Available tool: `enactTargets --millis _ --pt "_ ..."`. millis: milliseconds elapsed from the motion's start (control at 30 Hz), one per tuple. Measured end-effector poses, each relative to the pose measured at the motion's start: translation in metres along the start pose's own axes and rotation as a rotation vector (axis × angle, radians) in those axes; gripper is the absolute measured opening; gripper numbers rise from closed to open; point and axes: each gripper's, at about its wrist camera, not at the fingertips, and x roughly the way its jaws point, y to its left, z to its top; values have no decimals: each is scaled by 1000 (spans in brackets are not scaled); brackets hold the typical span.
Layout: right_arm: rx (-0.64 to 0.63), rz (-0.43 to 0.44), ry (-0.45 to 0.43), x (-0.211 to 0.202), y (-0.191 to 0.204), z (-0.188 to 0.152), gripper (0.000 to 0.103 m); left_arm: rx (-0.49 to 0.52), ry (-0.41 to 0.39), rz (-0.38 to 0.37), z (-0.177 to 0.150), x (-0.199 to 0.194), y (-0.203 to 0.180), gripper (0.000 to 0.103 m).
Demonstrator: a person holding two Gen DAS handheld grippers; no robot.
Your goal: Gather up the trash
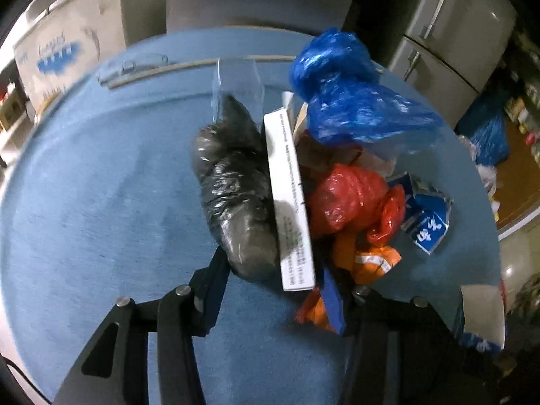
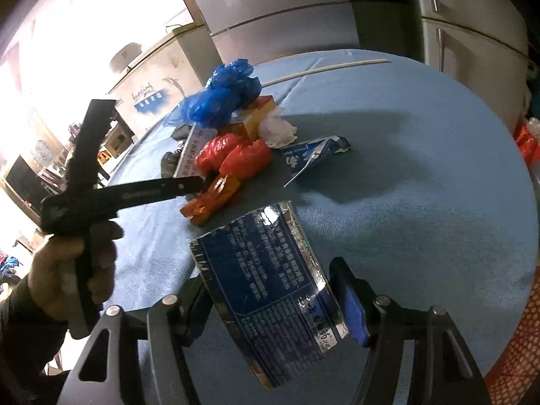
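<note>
A heap of trash lies on the blue round table (image 1: 84, 185): a grey plastic bundle (image 1: 233, 189), a white box on edge (image 1: 290, 202), a red bag (image 1: 351, 199), a blue bag (image 1: 341, 87), an orange wrapper (image 1: 368, 256) and a torn blue packet (image 1: 428, 222). My left gripper (image 1: 280, 290) is open, its fingers on either side of the grey bundle and the white box. My right gripper (image 2: 270, 287) stands wide around a blue-and-silver foil pouch (image 2: 266, 290); contact is unclear. The heap (image 2: 233, 155) lies beyond it.
White tissue (image 2: 276, 130) and a yellow box (image 2: 258, 118) sit in the heap. A chopstick (image 2: 324, 67) lies at the far table edge. Fridges (image 1: 449, 27) stand behind. The person's hand holding the left gripper (image 2: 77, 202) is at the left.
</note>
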Motion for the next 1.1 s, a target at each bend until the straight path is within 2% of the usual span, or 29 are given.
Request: enactTargets --millis 33,67,167,267,467,667,833,900,933,1033,1100 --pt "4 1 -3 1 1 -1 69 2 -2 0 1 0 0 36" --pt "8 2 -7 -5 -3 -5 69 5 -5 -7 1 -2 1 33" --pt "28 0 -18 -11 -7 -10 69 9 -16 -27 -6 -13 5 31" --pt "58 3 -30 -15 -9 -15 69 16 -31 -36 -18 -29 10 30" --pt "90 20 -56 -26 -5 -24 68 48 -66 -7 -56 -59 12 30" --pt "112 46 -97 -41 2 -25 68 45 -76 -3 -74 -73 17 30" --pt "121 49 -99 -46 5 -29 68 42 -96 -72 -76 -83 19 30" --pt "123 51 -97 -46 4 -31 68 55 -55 -155 -74 -78 18 34" --pt "124 51 -95 -46 5 -31 68 70 -17 -169 -73 -68 17 37" --pt "129 51 -98 -48 4 -34 68 81 0 -84 -78 -53 18 38" --pt "130 53 -101 -50 3 -36 68 55 15 -96 -80 -51 21 40"
